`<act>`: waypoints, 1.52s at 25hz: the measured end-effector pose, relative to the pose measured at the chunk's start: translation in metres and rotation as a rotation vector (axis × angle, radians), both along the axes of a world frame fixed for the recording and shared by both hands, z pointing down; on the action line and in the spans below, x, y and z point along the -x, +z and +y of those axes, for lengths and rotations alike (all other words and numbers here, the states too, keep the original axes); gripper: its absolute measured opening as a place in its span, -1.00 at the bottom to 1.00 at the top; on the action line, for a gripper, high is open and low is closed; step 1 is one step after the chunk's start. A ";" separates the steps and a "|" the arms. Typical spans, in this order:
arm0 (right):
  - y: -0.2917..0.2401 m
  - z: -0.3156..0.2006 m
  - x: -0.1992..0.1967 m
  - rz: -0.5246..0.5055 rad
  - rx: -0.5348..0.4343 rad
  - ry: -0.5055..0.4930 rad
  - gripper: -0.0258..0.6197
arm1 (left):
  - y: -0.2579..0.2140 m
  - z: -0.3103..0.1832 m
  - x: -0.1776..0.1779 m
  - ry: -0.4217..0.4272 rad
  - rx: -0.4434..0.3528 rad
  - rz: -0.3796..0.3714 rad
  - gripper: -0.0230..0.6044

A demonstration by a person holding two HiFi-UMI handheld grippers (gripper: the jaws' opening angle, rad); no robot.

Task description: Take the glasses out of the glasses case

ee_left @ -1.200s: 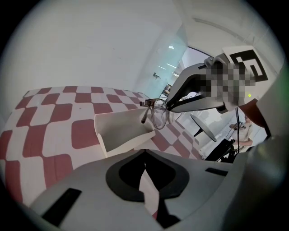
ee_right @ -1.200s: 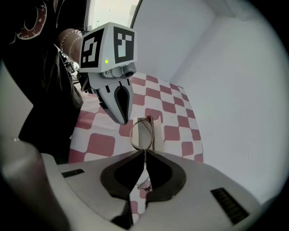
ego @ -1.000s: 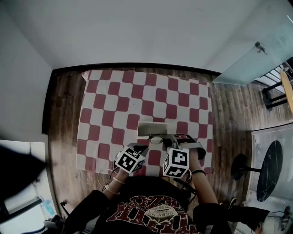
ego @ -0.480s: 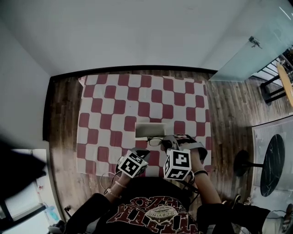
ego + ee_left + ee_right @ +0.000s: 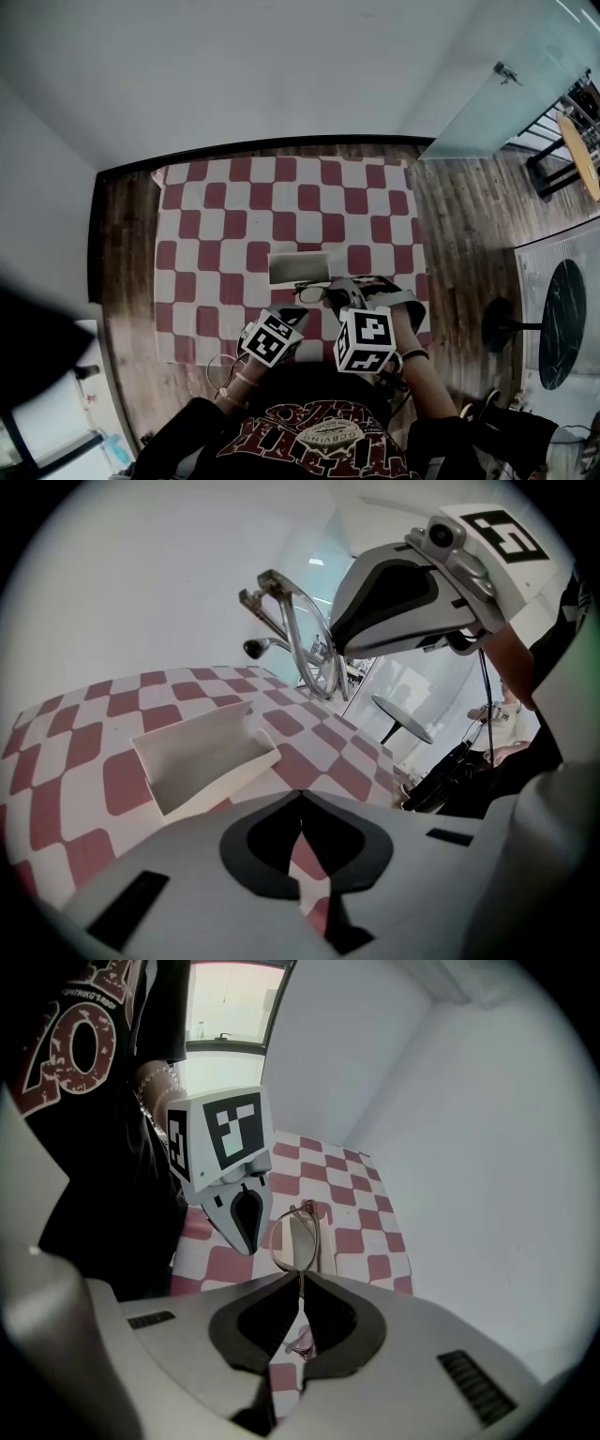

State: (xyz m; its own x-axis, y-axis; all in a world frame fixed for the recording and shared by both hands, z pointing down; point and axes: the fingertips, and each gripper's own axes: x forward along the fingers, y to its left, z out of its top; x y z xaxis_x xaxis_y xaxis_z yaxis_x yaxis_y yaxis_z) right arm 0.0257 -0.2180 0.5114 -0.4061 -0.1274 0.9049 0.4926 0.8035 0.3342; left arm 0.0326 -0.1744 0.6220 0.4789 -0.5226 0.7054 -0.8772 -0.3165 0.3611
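An open white glasses case (image 5: 298, 268) lies on the red-and-white checked cloth (image 5: 216, 234), its hollow showing nothing inside in the left gripper view (image 5: 202, 757). Thin-framed glasses (image 5: 314, 292) hang just in front of the case, above the cloth. My right gripper (image 5: 339, 292) is shut on them; in its own view the frame (image 5: 292, 1241) sticks out beyond the closed jaws (image 5: 300, 1277). From the left gripper view the glasses (image 5: 291, 635) are seen in the air, held by the right gripper (image 5: 394, 602). My left gripper (image 5: 291, 317) sits near the case's front, shut and holding nothing (image 5: 300, 795).
The cloth covers a table on a wooden floor (image 5: 459, 234), with a white wall beyond the far edge. A round black side table (image 5: 561, 323) stands to the right. The person's torso (image 5: 309, 431) is close against the table's near edge.
The left gripper has drawn back a little toward the person. The right gripper still holds the glasses at about the same spot in front of the case.
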 end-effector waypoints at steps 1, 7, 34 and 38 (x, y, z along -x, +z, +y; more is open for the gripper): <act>-0.002 0.000 -0.002 -0.002 0.005 0.003 -0.83 | -0.001 -0.001 -0.001 0.005 -0.007 0.000 -0.90; -0.013 -0.001 -0.010 -0.012 0.017 0.020 -0.82 | -0.010 -0.005 -0.008 0.016 -0.034 0.028 -0.90; -0.070 0.010 -0.036 -0.072 0.032 -0.012 -0.83 | -0.052 -0.011 -0.033 0.017 -0.124 0.101 -0.90; -0.073 0.015 -0.034 -0.076 0.046 -0.031 -0.82 | -0.055 -0.011 -0.035 0.012 -0.124 0.121 -0.90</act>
State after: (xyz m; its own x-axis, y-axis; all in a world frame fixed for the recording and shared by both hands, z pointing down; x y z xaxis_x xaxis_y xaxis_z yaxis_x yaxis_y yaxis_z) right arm 0.0600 -0.2031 0.4386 -0.4764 -0.0732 0.8762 0.4919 0.8038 0.3347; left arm 0.0680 -0.1855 0.5673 0.5634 -0.5957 0.5725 -0.8254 -0.3756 0.4214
